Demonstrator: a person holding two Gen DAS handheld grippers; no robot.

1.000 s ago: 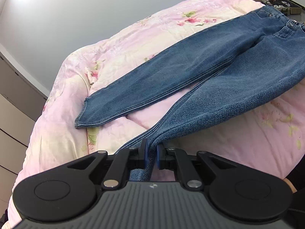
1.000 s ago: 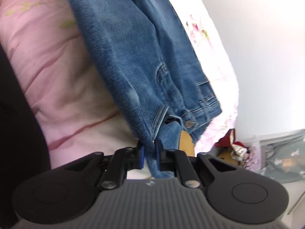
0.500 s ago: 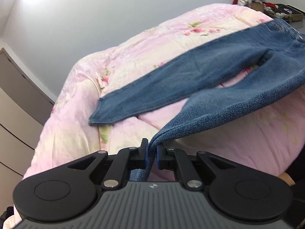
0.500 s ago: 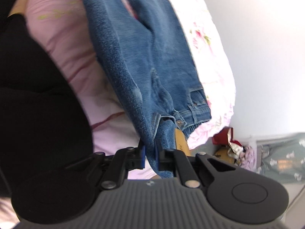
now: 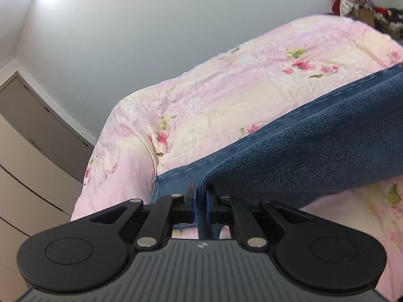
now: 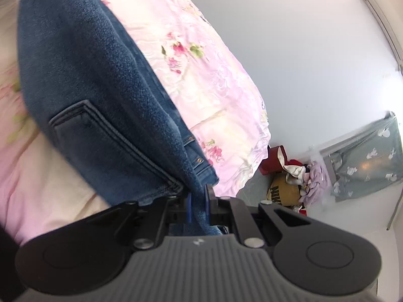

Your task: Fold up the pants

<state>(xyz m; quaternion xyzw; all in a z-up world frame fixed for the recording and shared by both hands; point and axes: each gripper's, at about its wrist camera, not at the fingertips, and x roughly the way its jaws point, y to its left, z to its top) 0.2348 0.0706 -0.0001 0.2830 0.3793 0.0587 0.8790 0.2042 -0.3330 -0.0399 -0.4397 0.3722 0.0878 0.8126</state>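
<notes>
Jeans point(image 5: 314, 151) drape over pink floral quilt point(image 5: 214, 95) beside grey wall point(image 5: 151, 25).

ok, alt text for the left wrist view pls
The left gripper is shut on the hem end of a blue jeans leg, which stretches right above a pink floral quilt. A grey wall and pale drawers stand behind.

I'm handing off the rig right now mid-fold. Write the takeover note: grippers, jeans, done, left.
Left gripper: shut on the jeans at a leg end.
Right gripper: shut on the jeans at the waistband, beside the back pocket.
Jeans: lifted leg carried over the other leg, which lies on the pink floral bedspread.
Done: both ends gripped.
Left: lay leg on leg, release, fold lengthwise.
</notes>
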